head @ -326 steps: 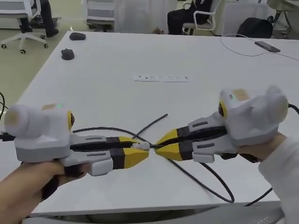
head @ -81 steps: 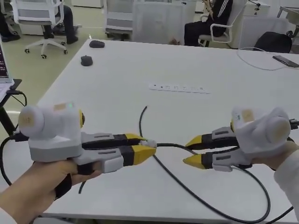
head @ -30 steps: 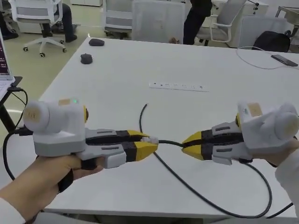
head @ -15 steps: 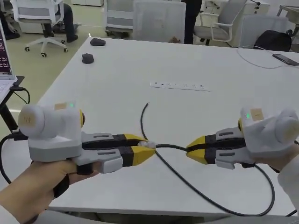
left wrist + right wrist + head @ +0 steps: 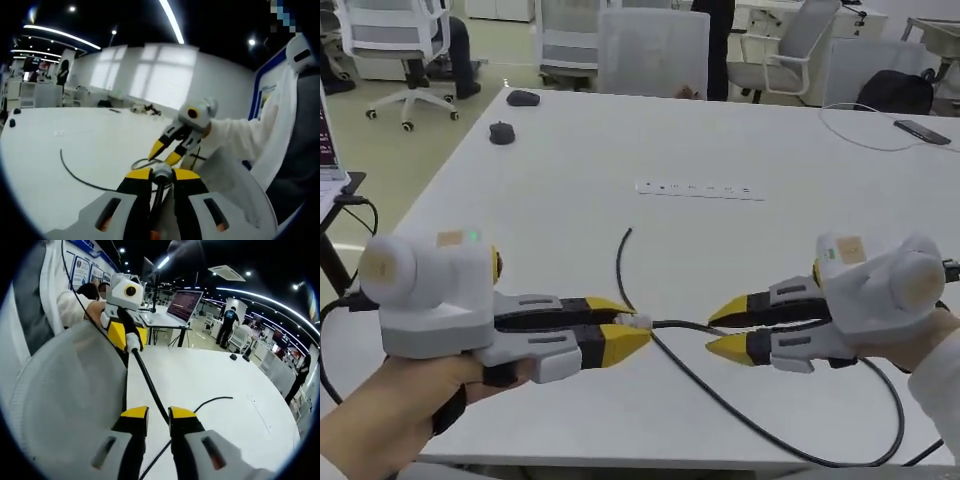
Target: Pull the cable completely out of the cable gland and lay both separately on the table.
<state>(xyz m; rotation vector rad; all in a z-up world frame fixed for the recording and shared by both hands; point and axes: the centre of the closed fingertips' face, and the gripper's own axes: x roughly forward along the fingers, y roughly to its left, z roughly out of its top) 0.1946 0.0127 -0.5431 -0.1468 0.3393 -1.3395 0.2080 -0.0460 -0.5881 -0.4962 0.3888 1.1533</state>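
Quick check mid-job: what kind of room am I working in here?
Probably an open-plan office or lab: swivel chairs around a big white table, computer mice on it, an open laptop nearby.

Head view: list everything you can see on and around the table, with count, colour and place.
table: one, white, fills the middle
cable: one, black, curving across the near part of the table
cable gland: one, white, on the cable
power strip: one, white, centre of the table
computer mice: two, dark, far left of the table
phone: one, dark, far right of the table
office chairs: several, grey and white, beyond the table
left gripper: one, yellow-tipped, shut on the cable gland
right gripper: one, yellow-tipped, open, the cable running between its jaws
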